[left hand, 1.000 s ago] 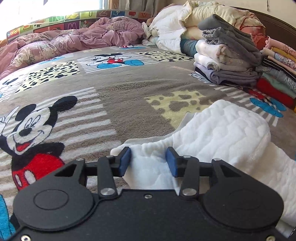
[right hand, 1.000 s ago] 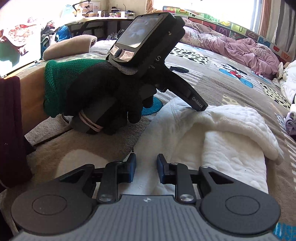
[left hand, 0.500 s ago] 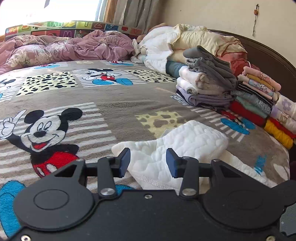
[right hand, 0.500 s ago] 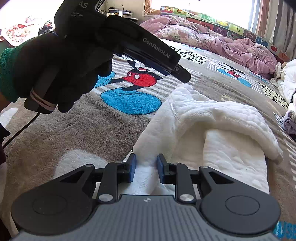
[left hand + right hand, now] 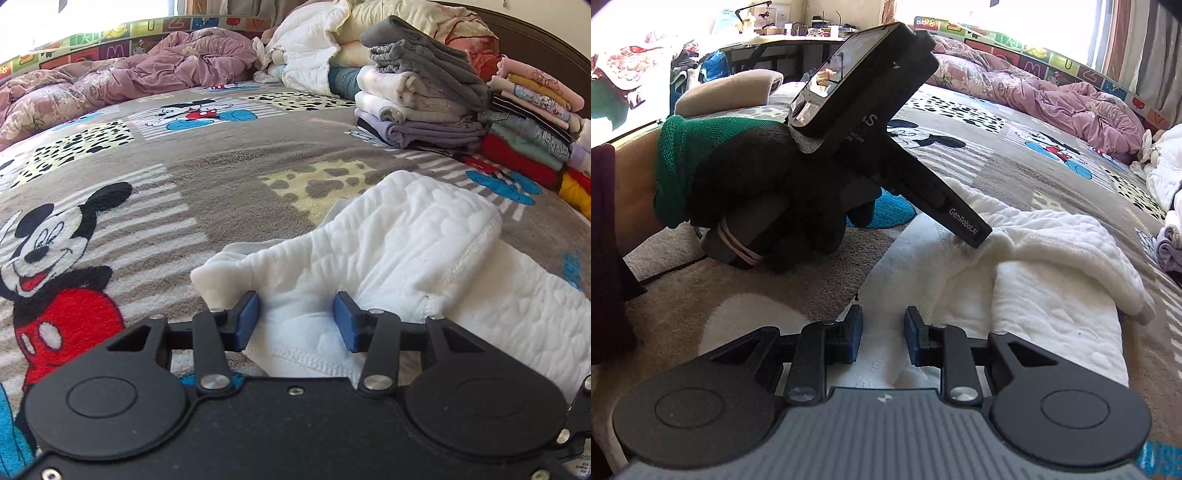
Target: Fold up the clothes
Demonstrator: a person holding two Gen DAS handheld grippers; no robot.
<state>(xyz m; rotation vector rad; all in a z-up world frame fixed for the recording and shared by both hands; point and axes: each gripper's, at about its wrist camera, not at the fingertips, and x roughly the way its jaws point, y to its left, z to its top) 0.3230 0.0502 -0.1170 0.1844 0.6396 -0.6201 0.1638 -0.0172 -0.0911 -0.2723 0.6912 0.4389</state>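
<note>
A white quilted garment (image 5: pixel 406 240) lies partly folded on the cartoon-mouse blanket (image 5: pixel 184 166). Its upper layer is doubled over the lower one (image 5: pixel 1052 306). My left gripper (image 5: pixel 295 319) has a creased fold of the garment between its blue pads, and its jaws are opening. A raised corner of cloth stands just left of them. In the right wrist view a black-gloved hand (image 5: pixel 757 192) holds that left gripper (image 5: pixel 980 238), tip down on the garment's far edge. My right gripper (image 5: pixel 882 339) keeps still at the near hem, with white fabric filling its narrow gap.
Two stacks of folded clothes (image 5: pixel 417 107) (image 5: pixel 528 122) stand at the bed's far right by the dark headboard. A crumpled purple duvet (image 5: pixel 147 74) lies along the far side. A cluttered desk (image 5: pixel 775 33) stands beyond the bed.
The left gripper rose above the garment with its edge half a second ago and has come back down onto the cloth. The right gripper has not moved.
</note>
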